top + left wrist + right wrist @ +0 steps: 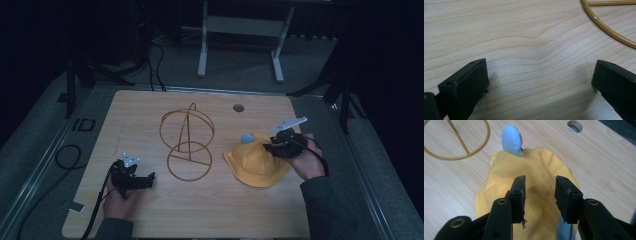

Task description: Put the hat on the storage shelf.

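A yellow hat [252, 165] with a small blue ear [247, 138] lies on the right half of the wooden table [140, 105]. My right gripper [272, 145] is at the hat's far right side. In the right gripper view it [540, 178] is open, jaws apart just above the hat [499, 185], the blue ear [511, 141] beyond them. A gold wire stand [187, 145] stands mid-table. My left gripper [150, 179] rests low at the front left, open, pointing toward the stand. Bare wood lies between its jaws [541, 67], with the stand's ring [609, 30] ahead.
A round cable hole [238, 107] sits in the table's back part, also seen as a hole [574, 125] past the hat. A black cable [65, 155] loops on the floor at left. A white frame [240, 30] stands behind the table.
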Tool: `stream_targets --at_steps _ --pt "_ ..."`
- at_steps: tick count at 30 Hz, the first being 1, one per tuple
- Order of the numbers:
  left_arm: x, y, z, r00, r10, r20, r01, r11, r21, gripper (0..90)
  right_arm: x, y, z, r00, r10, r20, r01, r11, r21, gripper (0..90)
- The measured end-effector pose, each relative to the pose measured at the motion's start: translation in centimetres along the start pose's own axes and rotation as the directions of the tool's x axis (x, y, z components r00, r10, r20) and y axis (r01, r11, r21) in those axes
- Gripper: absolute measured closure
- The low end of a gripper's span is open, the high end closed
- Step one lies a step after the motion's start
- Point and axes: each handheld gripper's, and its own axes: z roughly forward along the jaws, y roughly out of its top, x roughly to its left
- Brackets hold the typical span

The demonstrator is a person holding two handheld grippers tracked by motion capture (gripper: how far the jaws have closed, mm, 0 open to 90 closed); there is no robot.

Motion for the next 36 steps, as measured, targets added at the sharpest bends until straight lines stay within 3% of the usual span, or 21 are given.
stream_targets --at_steps 2,6,10,15,16,23,24,28,31,32,34,36 --pt "0.0 0.0 0.0 1.0000 -0.002 0.000 0.002 1.0000 -0.002 0.8 -0.1 0.3 -0.2 0.9999 -0.012 -0.001 0.012 1.000 -0.003 59.2" --pt "0.0 0.0 0.0 1.0000 -0.002 0.000 0.002 1.0000 -0.002 0.8 -0.1 1.2 -0.1 0.9984 -0.057 -0.005 0.057 0.998 0.040 56.3" --pt "0.0 0.0 0.0 1.0000 -0.003 0.000 0.003 1.0000 -0.001 0.8 -0.3 2.2 0.7 0.9924 -0.119 -0.032 0.122 0.983 0.134 53.7" --pt "0.0 0.0 0.0 1.0000 -0.002 0.000 0.002 1.0000 0.000 0.8 -0.5 3.0 1.4 0.9834 -0.168 -0.069 0.178 0.963 0.202 57.3" --pt "0.0 0.0 0.0 1.0000 -0.002 0.000 0.002 1.0000 0.000 0.8 -0.5 3.0 1.4 0.9834 -0.168 -0.069 0.178 0.963 0.202 57.3" --pt "0.0 0.0 0.0 1.0000 -0.001 0.000 0.001 1.0000 0.000 0.8 -0.5 4.6 2.1 0.9698 -0.209 -0.125 0.238 0.927 0.289 59.2" --pt "0.0 0.0 0.0 1.0000 -0.001 0.000 0.001 1.0000 0.000 0.8 -0.5 4.6 2.1 0.9698 -0.209 -0.125 0.238 0.927 0.289 59.2" --pt "0.0 0.0 0.0 1.0000 0.000 0.000 0.000 1.0000 0.000 0.8 -0.8 5.2 3.0 0.9637 -0.223 -0.147 0.262 0.895 0.361 53.5" --pt "0.0 0.0 0.0 1.0000 -0.001 0.000 0.001 1.0000 0.000 0.8 -0.8 5.3 3.5 0.9578 -0.231 -0.172 0.282 0.872 0.400 58.4" --pt "0.0 0.0 0.0 1.0000 -0.001 0.000 0.001 1.0000 0.000 0.8 -0.8 5.4 3.7 0.9545 -0.240 -0.176 0.293 0.865 0.406 64.3" --pt "0.0 0.0 0.0 1.0000 -0.001 0.000 0.001 1.0000 0.000 0.8 -0.8 5.5 3.8 0.9505 -0.254 -0.180 0.307 0.859 0.409 76.8" --pt "0.0 0.0 0.0 1.0000 0.000 0.000 0.000 1.0000 0.000 0.8 -0.7 5.5 3.8 0.9443 -0.273 -0.183 0.326 0.854 0.406 83.4"
